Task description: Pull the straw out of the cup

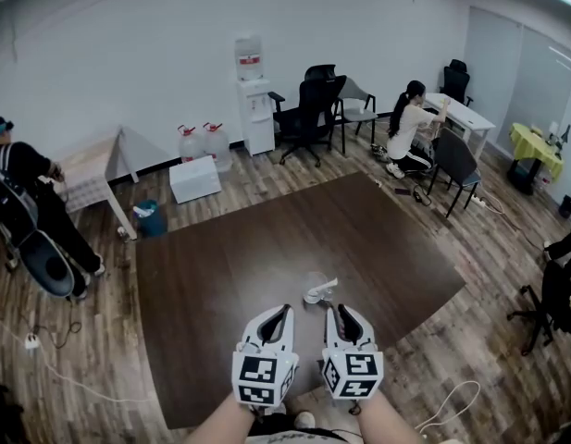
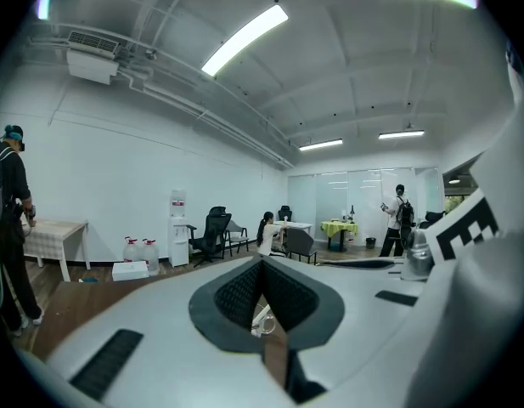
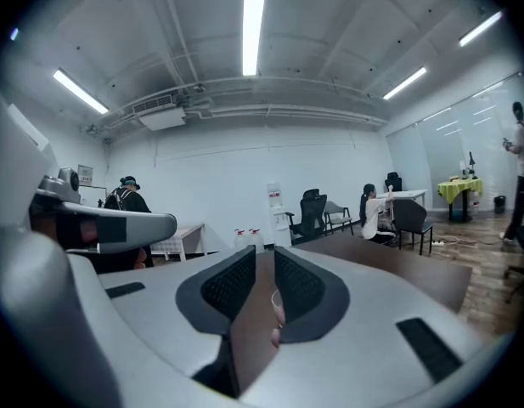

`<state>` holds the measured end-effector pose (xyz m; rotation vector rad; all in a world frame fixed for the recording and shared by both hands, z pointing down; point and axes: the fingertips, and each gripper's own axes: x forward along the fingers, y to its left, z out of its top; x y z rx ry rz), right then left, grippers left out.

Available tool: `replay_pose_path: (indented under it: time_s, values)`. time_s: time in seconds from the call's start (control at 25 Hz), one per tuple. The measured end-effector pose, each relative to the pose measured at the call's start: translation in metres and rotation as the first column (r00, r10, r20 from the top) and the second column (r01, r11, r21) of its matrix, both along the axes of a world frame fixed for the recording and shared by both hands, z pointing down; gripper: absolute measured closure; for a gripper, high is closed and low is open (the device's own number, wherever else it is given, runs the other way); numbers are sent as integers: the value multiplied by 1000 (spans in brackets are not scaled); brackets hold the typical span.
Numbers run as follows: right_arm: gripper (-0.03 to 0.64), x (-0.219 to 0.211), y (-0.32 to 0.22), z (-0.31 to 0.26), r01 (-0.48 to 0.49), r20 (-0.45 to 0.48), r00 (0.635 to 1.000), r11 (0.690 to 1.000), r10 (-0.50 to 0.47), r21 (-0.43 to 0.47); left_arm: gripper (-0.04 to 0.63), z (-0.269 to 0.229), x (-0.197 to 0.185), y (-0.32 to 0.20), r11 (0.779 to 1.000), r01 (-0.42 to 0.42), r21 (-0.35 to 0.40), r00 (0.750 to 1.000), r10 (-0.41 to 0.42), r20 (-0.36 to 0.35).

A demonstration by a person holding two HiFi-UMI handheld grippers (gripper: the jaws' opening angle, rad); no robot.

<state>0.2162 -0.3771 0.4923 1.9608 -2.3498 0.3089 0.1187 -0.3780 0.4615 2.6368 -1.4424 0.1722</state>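
A clear plastic cup [image 1: 313,283] sits on the dark brown table [image 1: 229,266], with a white straw [image 1: 324,288] sticking out of it to the right. Both grippers hover side by side just short of the cup, near the table's front edge. My left gripper [image 1: 277,314] has its fingertips together with nothing between them; through the slit below its tips a bit of the cup [image 2: 263,320] shows. My right gripper [image 1: 339,313] stands open by a narrow gap, empty, and part of the cup [image 3: 278,309] is visible ahead between its pads.
A person [image 1: 26,211] stands at a small table at the left. Another person [image 1: 410,128] sits at a desk at the back right. Office chairs [image 1: 308,109], a water dispenser [image 1: 255,95], water jugs and a white box [image 1: 194,178] line the far wall.
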Motion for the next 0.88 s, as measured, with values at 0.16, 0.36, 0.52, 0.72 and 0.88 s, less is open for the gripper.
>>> replay_pose_path:
  time_s: [0.16, 0.36, 0.52, 0.72, 0.88]
  values:
    - [499, 2, -26, 24, -30, 1, 1000, 999, 30, -24, 594, 10, -6, -21, 1000, -13, -9, 1000, 13, -2]
    - [471, 11, -57, 65, -68, -2, 998, 992, 68, -108, 594, 15, -14, -37, 1000, -16, -26, 1000, 16, -1]
    - [460, 20, -87, 103, -102, -2, 995, 980, 103, -171, 594, 32, -20, -47, 998, -24, -54, 1000, 25, 14]
    - [456, 33, -117, 144, -133, 36, 988, 957, 147, -258, 594, 42, -27, -56, 997, -17, -74, 999, 21, 48]
    - [456, 29, -135, 166, -119, 27, 991, 947, 133, -298, 594, 54, -37, -65, 996, -4, -90, 997, 10, 73]
